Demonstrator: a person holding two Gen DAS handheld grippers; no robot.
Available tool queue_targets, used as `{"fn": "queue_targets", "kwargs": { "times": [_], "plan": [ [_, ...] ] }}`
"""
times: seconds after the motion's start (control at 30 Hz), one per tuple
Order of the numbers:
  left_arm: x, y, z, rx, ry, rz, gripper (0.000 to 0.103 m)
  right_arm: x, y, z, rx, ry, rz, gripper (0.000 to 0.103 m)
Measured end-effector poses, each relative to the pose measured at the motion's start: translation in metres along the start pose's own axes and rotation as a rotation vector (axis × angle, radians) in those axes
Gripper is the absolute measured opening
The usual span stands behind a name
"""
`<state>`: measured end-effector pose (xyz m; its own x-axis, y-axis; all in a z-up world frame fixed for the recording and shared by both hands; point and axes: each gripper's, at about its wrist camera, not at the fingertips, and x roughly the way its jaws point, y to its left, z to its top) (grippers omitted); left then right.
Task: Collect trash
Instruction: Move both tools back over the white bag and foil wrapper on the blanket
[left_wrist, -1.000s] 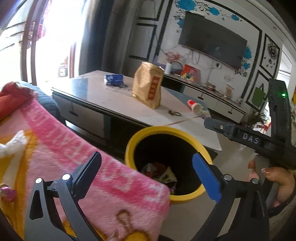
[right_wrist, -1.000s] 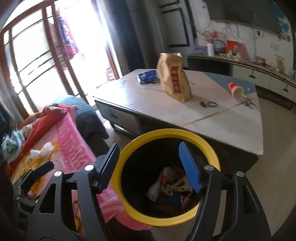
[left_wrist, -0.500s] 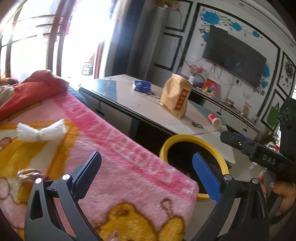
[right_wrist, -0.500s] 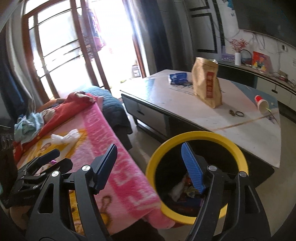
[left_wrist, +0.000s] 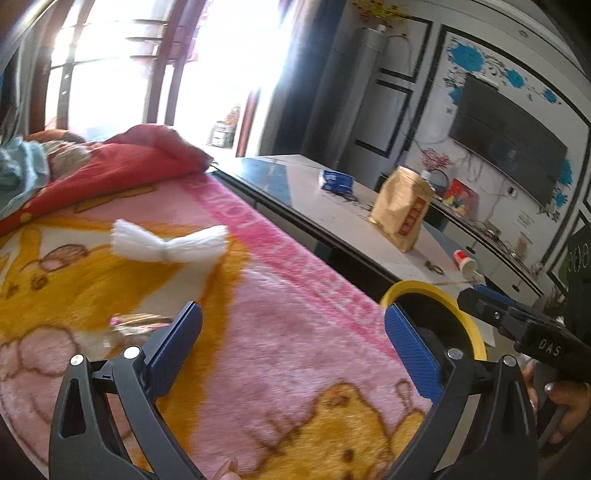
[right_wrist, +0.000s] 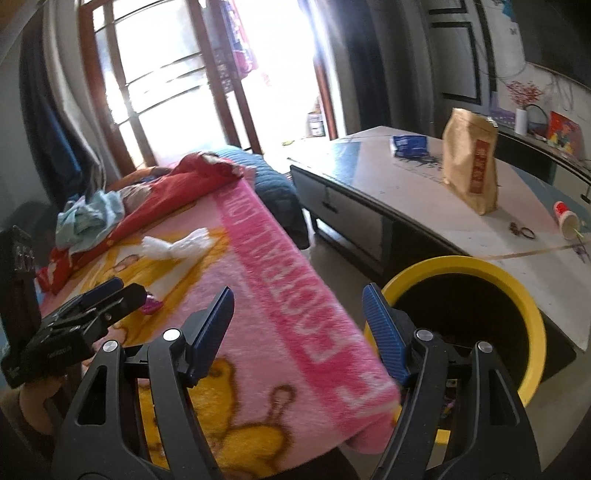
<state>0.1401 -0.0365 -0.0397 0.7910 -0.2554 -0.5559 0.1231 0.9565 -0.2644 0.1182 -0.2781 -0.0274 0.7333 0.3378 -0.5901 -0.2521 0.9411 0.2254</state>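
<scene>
Blown-out daylight floods through the window (right_wrist: 177, 74), motion-blurring the blanket (left_wrist: 295, 350) and bending fisheye edges.

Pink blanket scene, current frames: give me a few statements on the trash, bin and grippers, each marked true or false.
1. Both the left gripper and the right gripper are open and empty. True.
2. A white wrapper lies on the pink blanket. True.
3. The yellow-rimmed bin stands on the coffee table. False: it stands on the floor, beside the table.
4. The brown paper bag lies flat. False: it stands upright on the table.
</scene>
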Motion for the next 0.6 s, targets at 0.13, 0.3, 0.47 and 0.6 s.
{"fn": "queue_targets", "kwargs": {
  "times": [0.13,0.3,0.47,0.6],
  "plan": [
    [-0.009,0.019,-0.001,-0.036,-0.003,0.033,0.096,0.010,0.013,0.002,-0.013,0.015,0.033,0.064],
    [-0.018,0.042,-0.006,-0.077,-0.003,0.069,0.096,0.026,0.030,0.007,-0.038,0.032,0.074,0.064],
    [-0.023,0.065,-0.013,-0.142,0.018,0.082,0.096,0.048,0.048,0.017,-0.047,0.047,0.114,0.064],
    [-0.026,0.083,-0.019,-0.203,0.033,0.082,0.095,0.073,0.067,0.030,-0.063,0.060,0.142,0.064]
  ]
}}
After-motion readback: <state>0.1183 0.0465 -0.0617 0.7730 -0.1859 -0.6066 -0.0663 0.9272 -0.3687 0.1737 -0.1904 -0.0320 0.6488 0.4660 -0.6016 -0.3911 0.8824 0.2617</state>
